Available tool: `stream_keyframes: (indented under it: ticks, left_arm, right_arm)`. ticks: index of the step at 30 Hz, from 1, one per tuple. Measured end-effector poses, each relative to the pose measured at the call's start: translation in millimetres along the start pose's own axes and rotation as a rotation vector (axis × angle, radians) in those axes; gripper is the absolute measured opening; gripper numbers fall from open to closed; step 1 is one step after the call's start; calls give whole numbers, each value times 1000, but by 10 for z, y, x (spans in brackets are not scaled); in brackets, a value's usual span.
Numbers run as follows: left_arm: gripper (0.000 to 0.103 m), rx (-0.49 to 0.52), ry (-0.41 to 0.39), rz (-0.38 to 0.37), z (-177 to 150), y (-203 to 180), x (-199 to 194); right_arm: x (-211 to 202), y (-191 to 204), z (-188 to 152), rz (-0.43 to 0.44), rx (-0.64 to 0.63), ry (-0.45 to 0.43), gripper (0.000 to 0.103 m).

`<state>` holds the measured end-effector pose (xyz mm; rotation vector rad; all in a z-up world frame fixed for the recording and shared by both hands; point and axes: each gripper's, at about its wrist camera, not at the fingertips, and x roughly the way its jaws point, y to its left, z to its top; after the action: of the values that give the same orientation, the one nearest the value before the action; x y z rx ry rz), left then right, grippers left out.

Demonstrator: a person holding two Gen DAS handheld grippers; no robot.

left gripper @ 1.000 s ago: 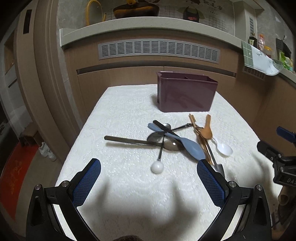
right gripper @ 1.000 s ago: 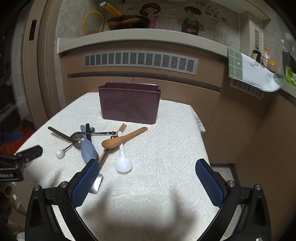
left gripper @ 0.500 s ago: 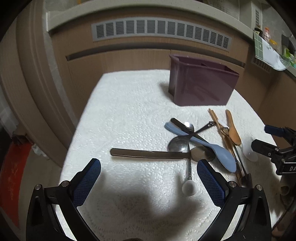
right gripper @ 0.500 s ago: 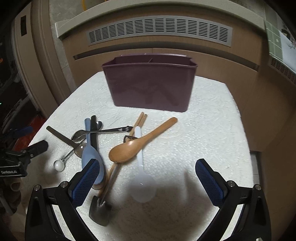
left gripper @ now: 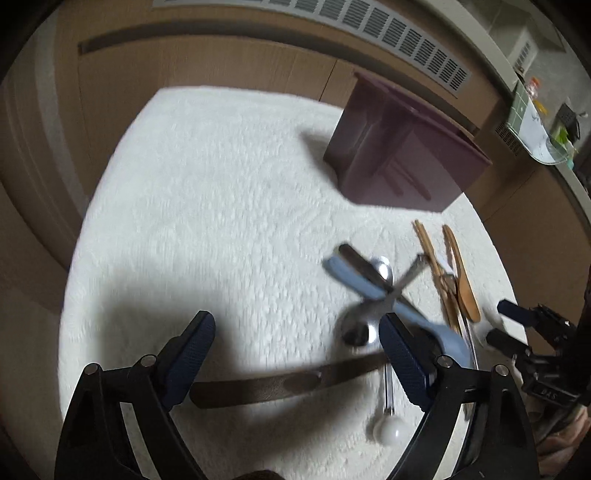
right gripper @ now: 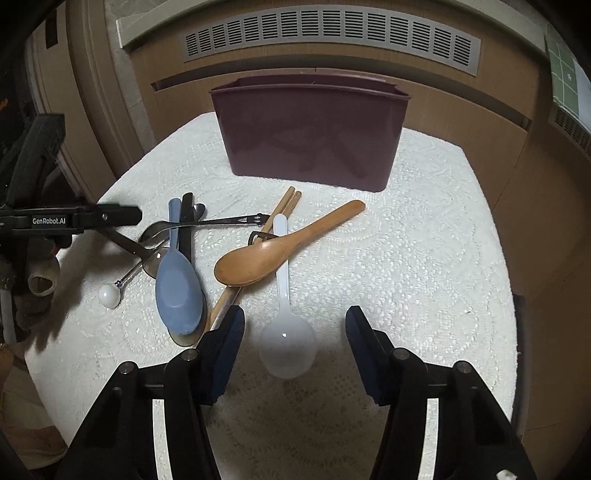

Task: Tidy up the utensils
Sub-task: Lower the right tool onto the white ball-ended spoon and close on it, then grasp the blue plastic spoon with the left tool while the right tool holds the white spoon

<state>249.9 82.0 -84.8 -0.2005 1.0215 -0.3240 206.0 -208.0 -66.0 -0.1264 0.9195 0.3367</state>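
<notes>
A pile of utensils lies on the white tablecloth (right gripper: 424, 258) in front of a maroon utensil holder (right gripper: 310, 129), which also shows in the left wrist view (left gripper: 402, 155). My right gripper (right gripper: 295, 332) is open, low over the table, its fingers on either side of the bowl of a white plastic spoon (right gripper: 286, 332). A wooden spoon (right gripper: 280, 247), chopsticks (right gripper: 258, 251) and a blue spoon (right gripper: 177, 280) lie left of it. My left gripper (left gripper: 295, 350) is open, just above the dark metal handle (left gripper: 280, 384) of a long utensil that lies crosswise.
A spoon with a white ball end (left gripper: 387, 430) and crossed metal spoons (left gripper: 373, 295) lie by my left gripper's right finger. Wooden cabinets with a vent grille (right gripper: 332, 33) stand behind the table. The table edge drops off at left and right.
Both grippers have moved forward and down toward the table. The right one now straddles the white spoon's bowl; the left one now hangs over the dark handle. The left view is blurred by motion.
</notes>
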Motion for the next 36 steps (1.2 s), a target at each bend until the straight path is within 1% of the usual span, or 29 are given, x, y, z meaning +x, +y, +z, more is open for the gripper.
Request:
stream_keyframes:
  ticks: [5, 8, 11, 13, 14, 16, 18, 20, 22, 24, 25, 26, 27, 28, 32, 36]
  left_arm:
    - [90, 61, 53, -47, -477, -248, -229]
    - [90, 103, 66, -45, -728, -429, -328]
    - [90, 128, 46, -29, -901, -543, -443]
    - [89, 128, -1, 14, -910, -532, -566]
    - [89, 121, -49, 69, -898, -493, -659]
    - [89, 92, -129, 154, -841, -364, -812]
    - [89, 49, -215, 232, -783, -227, -967]
    - [89, 12, -272, 281, -729, -102, -1087]
    - [89, -23, -303, 297, -690, 15, -1148]
    - [89, -46, -326, 300, -665, 93, -1173]
    - [89, -52, -333, 301, -658, 102, -1167]
    - [89, -57, -339, 299, -654, 105, -1158]
    - [89, -58, -345, 296, -678, 84, -1156]
    - [89, -55, -350, 288, -683, 70, -1144]
    - [89, -12, -350, 266, -686, -92, -1013]
    - [89, 29, -308, 237, -623, -289, -827]
  right_arm:
    - [-55, 72, 41, 6, -28, -12, 55]
    - [-78, 184, 64, 39, -51, -18, 55]
    - [-112, 350, 68, 101, -69, -16, 55]
    - [-120, 518, 31, 150, -100, -10, 55]
    - [-118, 622, 1, 170, -122, -8, 55]
    - [-76, 817, -36, 208, -150, 0, 55]
    - [18, 1034, -46, 237, -167, 11, 51]
    - [122, 1242, -32, 232, -185, 20, 50]
    - [241, 1431, 5, 209, -207, 19, 50]
    - [394, 1614, 51, 136, -244, 21, 48]
    - [427, 1660, 76, 113, -253, 18, 44]
    - [412, 1670, 92, 110, -255, 14, 32]
    - [393, 1660, 109, 103, -267, 24, 24]
    - [352, 1605, 116, 101, -266, 26, 20]
    - [-26, 1200, 154, 107, -224, -22, 20]
    - [-415, 770, 319, 104, -153, -105, 19]
